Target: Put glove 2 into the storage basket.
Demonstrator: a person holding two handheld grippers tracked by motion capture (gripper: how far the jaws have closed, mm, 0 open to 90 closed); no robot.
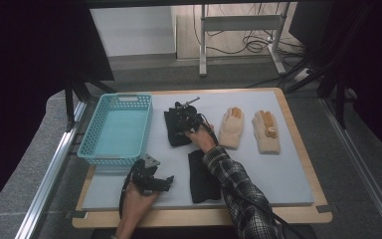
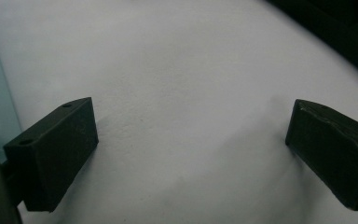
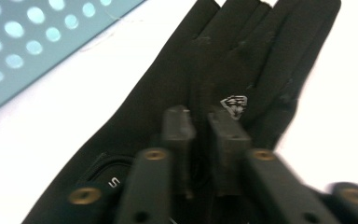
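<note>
Four gloves on the grey mat (image 1: 278, 174) in the high view: two black, two cream (image 1: 266, 132). Right gripper (image 1: 185, 121) sits on the upper black glove (image 1: 175, 130) at frame centre, beside the teal basket (image 1: 117, 130); left gripper (image 1: 153, 180) idles lower left. Dark room, cables on the floor beyond.

Left gripper view: jaws wide apart, nothing between them, bare mat.

Right gripper view: jaws nearly closed, pinching glove fabric at lower centre. Likely the pickup step; next would be lifting toward the basket.
</note>
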